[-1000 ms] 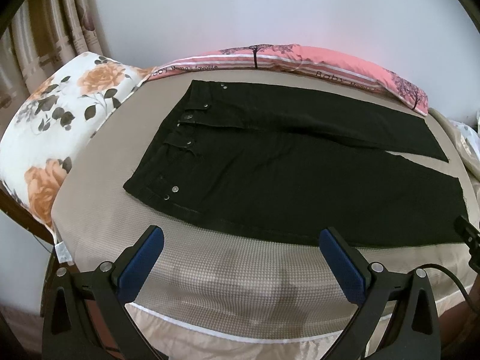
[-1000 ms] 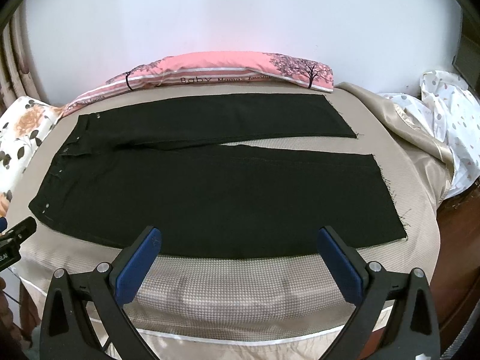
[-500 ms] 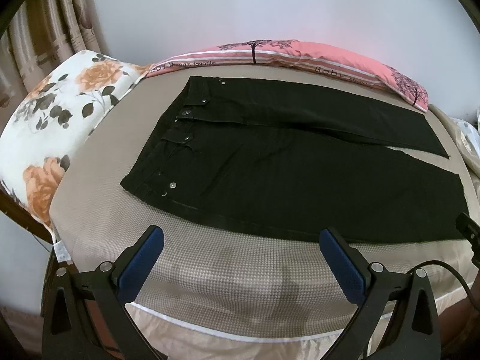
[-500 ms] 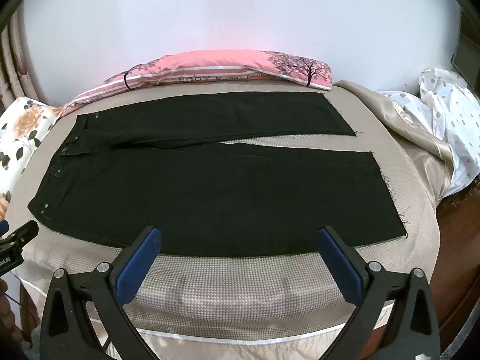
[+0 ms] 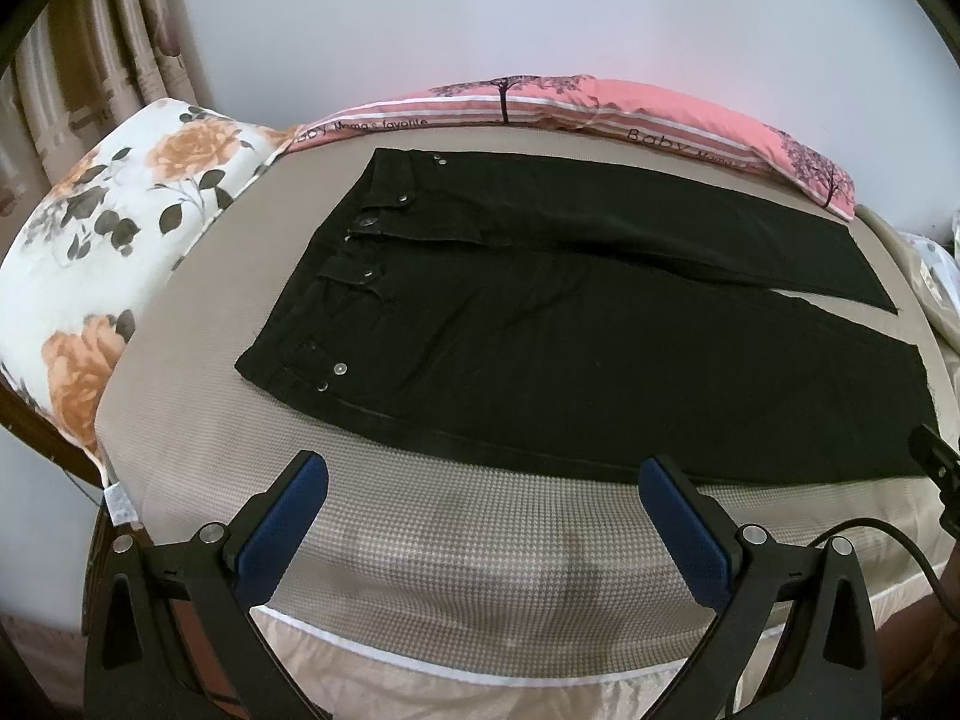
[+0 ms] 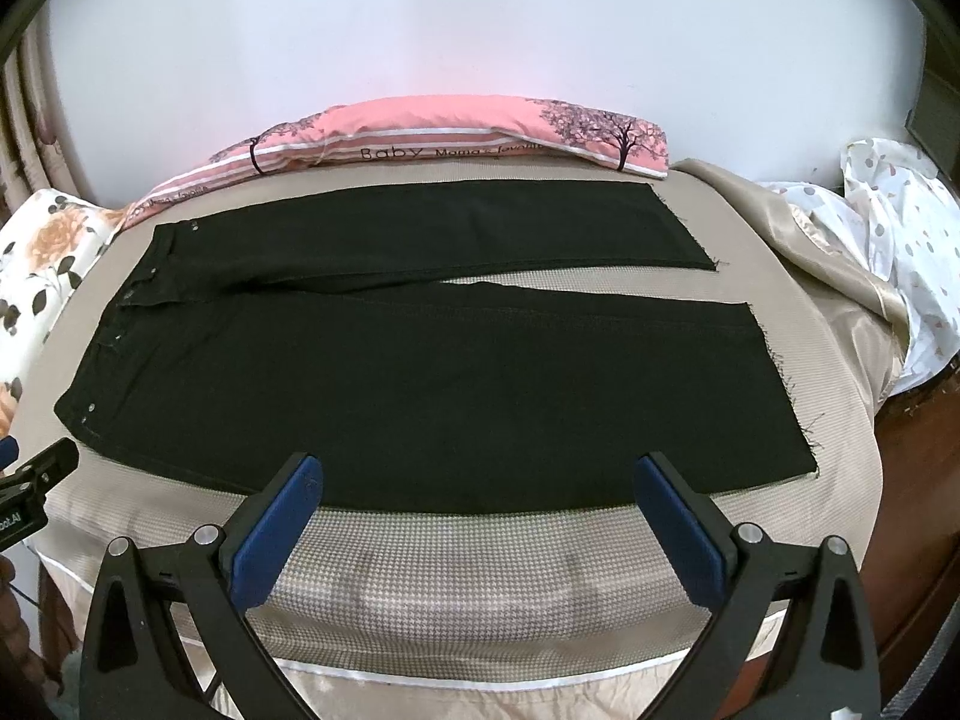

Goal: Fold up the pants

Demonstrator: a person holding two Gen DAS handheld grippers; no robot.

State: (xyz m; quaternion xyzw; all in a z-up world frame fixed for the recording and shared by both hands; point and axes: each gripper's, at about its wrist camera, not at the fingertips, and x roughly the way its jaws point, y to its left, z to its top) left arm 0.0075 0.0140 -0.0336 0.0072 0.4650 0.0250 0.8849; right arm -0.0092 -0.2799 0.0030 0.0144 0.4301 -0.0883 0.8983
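Black pants [image 5: 576, 336] [image 6: 432, 372] lie flat and unfolded on the beige bed, waistband to the left with metal buttons, both legs stretching right and slightly apart at the hems. My left gripper [image 5: 483, 486] hovers open over the bed's near edge, just short of the waist end of the near leg. Farther right, my right gripper [image 6: 477, 483] is open at the near leg's lower edge, with nothing between its blue fingers [image 6: 282, 522].
A floral pillow [image 5: 102, 252] lies at the left end of the bed. A pink bolster [image 6: 444, 135] runs along the wall behind the pants. Crumpled beige and dotted white bedding [image 6: 870, 258] is piled at the right. The mattress edge [image 6: 480, 654] drops off close below the grippers.
Both grippers have crept slightly forward toward the pants; the pants have not moved and both stay open.
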